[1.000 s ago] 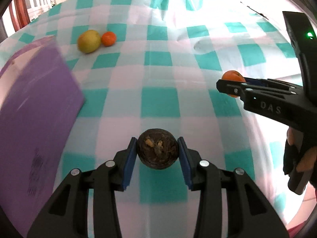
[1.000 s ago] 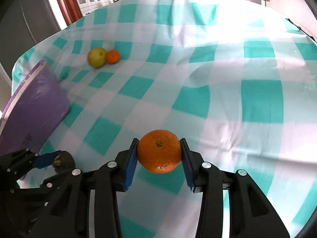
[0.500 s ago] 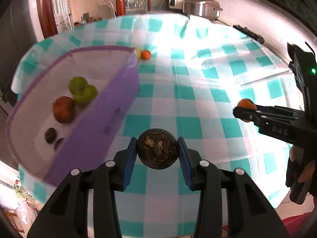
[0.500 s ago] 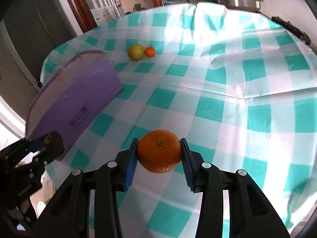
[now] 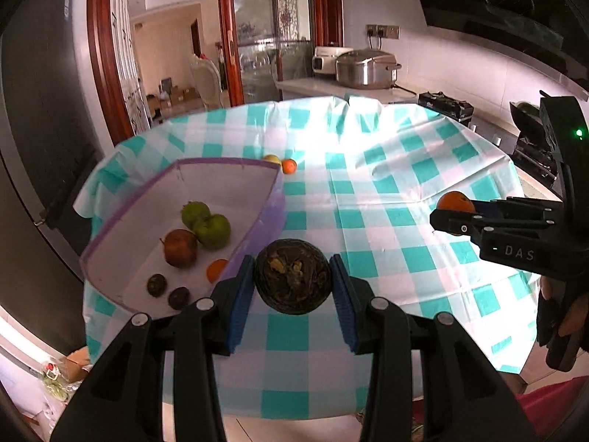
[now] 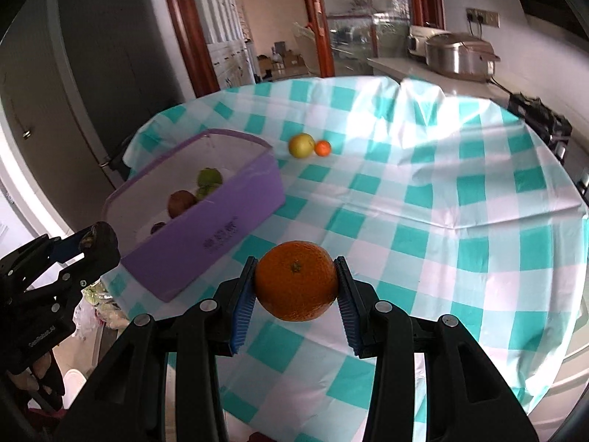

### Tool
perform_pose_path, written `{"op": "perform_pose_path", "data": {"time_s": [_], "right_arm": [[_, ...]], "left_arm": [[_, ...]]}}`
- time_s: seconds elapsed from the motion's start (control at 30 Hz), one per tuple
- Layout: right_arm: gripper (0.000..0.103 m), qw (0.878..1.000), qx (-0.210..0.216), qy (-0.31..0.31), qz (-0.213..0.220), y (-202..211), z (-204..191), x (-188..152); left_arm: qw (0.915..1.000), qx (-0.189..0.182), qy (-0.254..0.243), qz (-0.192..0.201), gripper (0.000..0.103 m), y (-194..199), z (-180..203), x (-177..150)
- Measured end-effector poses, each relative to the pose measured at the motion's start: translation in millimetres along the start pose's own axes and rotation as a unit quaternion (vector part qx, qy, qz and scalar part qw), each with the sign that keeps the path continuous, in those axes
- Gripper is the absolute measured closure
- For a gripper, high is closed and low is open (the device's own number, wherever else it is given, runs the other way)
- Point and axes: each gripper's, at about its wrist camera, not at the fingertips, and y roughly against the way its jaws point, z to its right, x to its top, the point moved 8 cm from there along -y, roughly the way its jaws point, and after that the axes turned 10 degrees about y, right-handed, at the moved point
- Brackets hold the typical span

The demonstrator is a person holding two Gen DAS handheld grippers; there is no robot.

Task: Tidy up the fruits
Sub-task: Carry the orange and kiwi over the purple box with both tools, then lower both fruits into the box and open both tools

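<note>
My left gripper is shut on a dark brown wrinkled fruit, held high above the table's near edge. My right gripper is shut on an orange, also held high; it shows at the right of the left wrist view. A purple box with a white inside stands at the left and holds two green fruits, a reddish fruit, a small orange and two dark fruits. A yellow-green fruit and a small orange lie on the cloth behind the box.
The round table wears a teal and white check cloth. A dark fridge stands left. A counter with a steel cooker is behind. Floor and bags show below the table edge.
Both grippers have risen and pulled back from the table with their fruits. The views now take in the whole table, the box's inside and the kitchen behind.
</note>
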Motion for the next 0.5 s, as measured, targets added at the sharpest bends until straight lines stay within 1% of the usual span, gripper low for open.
{"op": "perform_pose_path", "data": {"time_s": [0.13, 0.3, 0.43, 0.5], "right_arm": [[0.062, 1.0, 0.004, 0.013, 0.003, 7, -17, 2], [0.062, 0.999, 0.008, 0.033, 0.007, 11, -39, 8], [0.062, 0.998, 0.017, 0.055, 0.008, 11, -56, 14], [0.062, 0.997, 0.022, 0.069, 0.008, 11, -65, 17]], "left_arm": [[0.9999, 0.005, 0.001, 0.015, 0.062, 17, -12, 0], [0.9993, 0.015, 0.014, 0.031, 0.062, 35, -30, -1], [0.9989, 0.023, 0.024, 0.034, 0.062, 40, -43, -2], [0.9985, 0.024, 0.037, 0.032, 0.062, 40, -50, -4]]}}
